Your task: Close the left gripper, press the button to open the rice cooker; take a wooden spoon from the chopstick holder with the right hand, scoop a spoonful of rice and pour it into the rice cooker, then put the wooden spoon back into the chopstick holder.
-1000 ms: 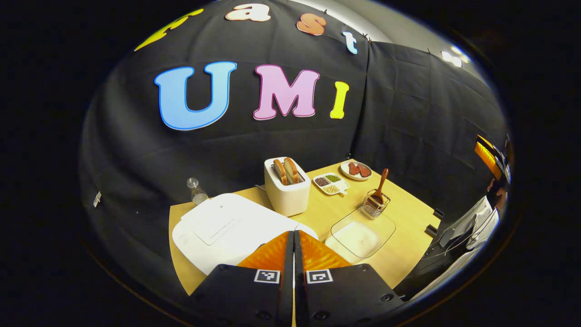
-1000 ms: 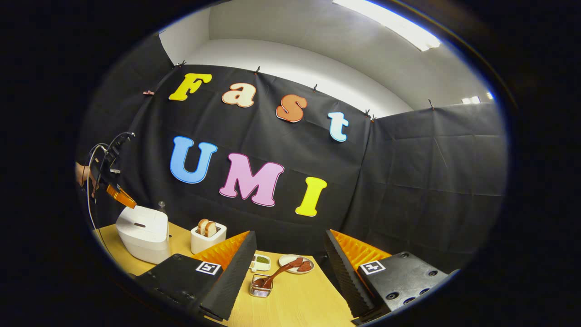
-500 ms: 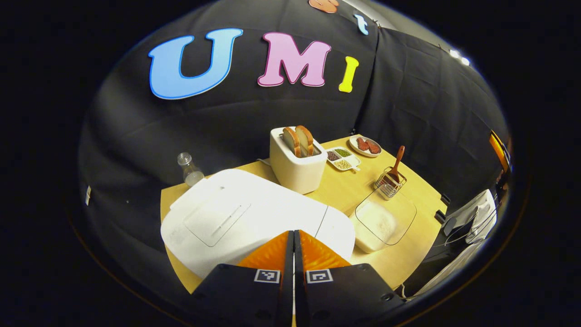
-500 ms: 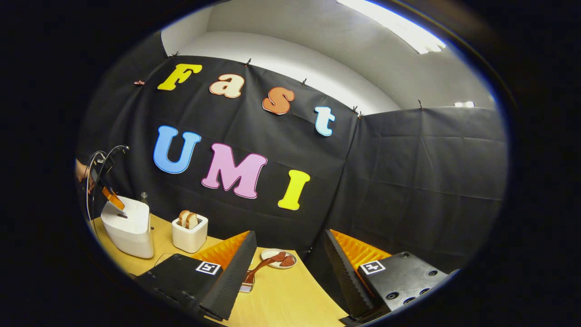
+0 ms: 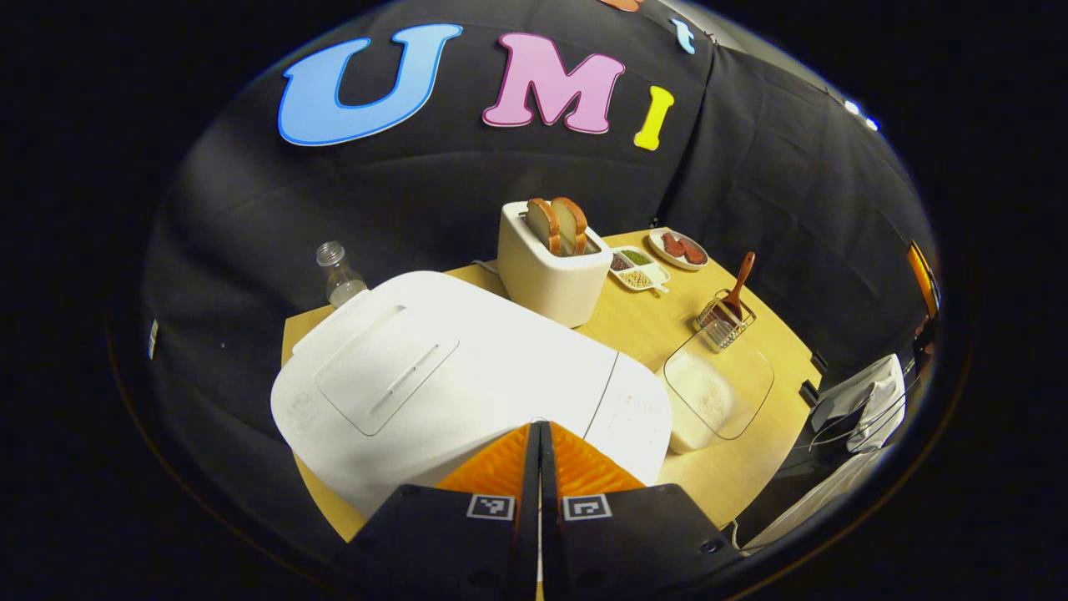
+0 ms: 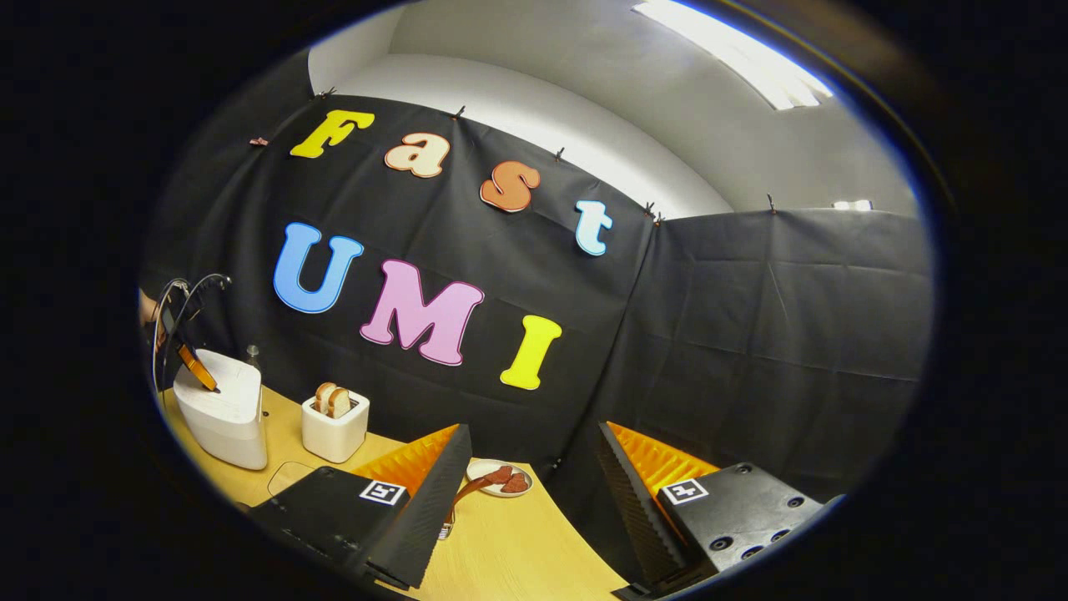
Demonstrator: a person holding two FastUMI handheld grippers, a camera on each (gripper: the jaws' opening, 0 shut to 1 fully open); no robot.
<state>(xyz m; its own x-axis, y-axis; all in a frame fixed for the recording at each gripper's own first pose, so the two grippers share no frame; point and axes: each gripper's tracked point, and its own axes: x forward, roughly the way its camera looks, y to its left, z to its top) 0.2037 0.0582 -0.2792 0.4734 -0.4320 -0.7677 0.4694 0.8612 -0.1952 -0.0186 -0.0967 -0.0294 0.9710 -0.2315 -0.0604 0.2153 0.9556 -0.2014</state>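
The rice cooker [image 5: 467,376] looks like smooth white plastic with a soft shine. The table [image 5: 743,467] is light wood, flat and matt. The spoon [image 5: 738,285] is brown wood (a bit shiny), and it stands in a chopstick holder [image 5: 722,322] made of thin silver wire. The rice dish [image 5: 719,392] is clear like glass. The toaster [image 5: 551,271] is smooth, creamy white. The small bottle [image 5: 337,274] is see-through.

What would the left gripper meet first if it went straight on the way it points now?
Most likely the white top of the rice cooker: the left gripper, fingers shut, points at its front part. Whether it already touches is unclear.
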